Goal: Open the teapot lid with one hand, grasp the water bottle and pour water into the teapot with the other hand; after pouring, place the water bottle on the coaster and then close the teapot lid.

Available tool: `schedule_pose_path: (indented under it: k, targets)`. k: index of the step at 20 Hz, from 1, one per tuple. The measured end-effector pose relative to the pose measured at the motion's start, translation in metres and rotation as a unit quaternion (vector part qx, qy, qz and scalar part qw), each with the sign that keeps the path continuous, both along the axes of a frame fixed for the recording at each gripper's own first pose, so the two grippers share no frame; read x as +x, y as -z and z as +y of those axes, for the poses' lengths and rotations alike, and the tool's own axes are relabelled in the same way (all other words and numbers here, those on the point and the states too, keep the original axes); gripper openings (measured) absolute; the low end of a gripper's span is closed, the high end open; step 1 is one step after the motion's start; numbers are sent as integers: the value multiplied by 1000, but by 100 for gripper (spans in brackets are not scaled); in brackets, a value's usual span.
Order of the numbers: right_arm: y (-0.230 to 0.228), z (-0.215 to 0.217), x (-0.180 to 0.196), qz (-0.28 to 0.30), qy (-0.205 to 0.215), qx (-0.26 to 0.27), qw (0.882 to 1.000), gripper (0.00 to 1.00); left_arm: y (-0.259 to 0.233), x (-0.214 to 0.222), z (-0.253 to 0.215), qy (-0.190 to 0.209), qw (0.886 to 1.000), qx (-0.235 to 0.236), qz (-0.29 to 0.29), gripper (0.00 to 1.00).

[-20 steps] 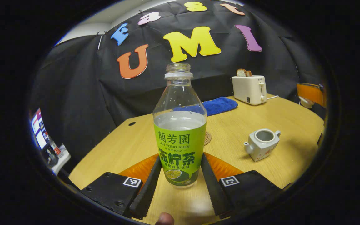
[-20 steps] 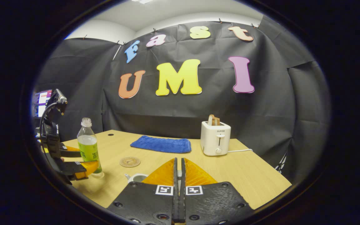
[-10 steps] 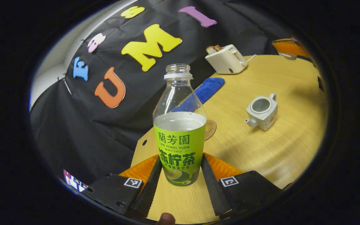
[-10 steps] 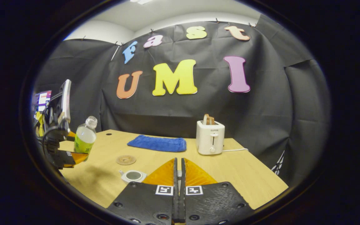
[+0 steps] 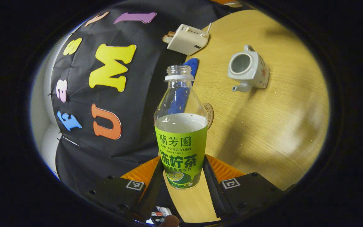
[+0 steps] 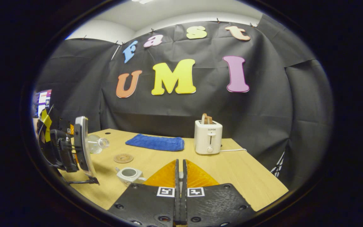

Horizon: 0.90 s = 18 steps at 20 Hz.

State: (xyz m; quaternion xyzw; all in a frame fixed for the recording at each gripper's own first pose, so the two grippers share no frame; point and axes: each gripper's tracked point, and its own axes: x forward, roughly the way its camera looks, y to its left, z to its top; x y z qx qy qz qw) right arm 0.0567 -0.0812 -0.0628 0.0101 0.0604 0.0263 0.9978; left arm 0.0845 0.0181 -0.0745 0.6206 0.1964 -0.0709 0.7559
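My left gripper (image 5: 181, 165) is shut on the lower part of a clear water bottle (image 5: 181, 142) with a green label, no cap and water up to the label's top. In the right gripper view the bottle (image 6: 97, 144) hangs above the table, tipped almost level, its mouth pointing toward the white teapot (image 6: 129, 174). The teapot (image 5: 247, 67) stands open on the table, spout out, with nothing in its mouth. A round coaster (image 6: 123, 157) lies just beyond it. My right gripper (image 6: 180, 171) is shut, a pale sliver of the teapot lid between its fingers.
A white toaster (image 6: 208, 141) with bread and a cord stands at the back of the wooden table (image 6: 238, 170). A folded blue cloth (image 6: 154, 142) lies left of it. Black cloth walls close in behind and to both sides.
The left gripper has lifted the bottle off the table and tipped it from upright to nearly level, toward the teapot. The right gripper has stayed shut and hardly moved.
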Motion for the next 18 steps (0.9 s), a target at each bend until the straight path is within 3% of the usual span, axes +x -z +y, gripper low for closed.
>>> schedule_pose_path:
  k: [8,18]
  targets:
    - [7,-11,-3,3,3,4,1000,0,-3,2,-13,39,992,115,19,74]
    - [12,-26,-10,3,11,13,1000,0,0,4,-28,54,978,197,42,74]
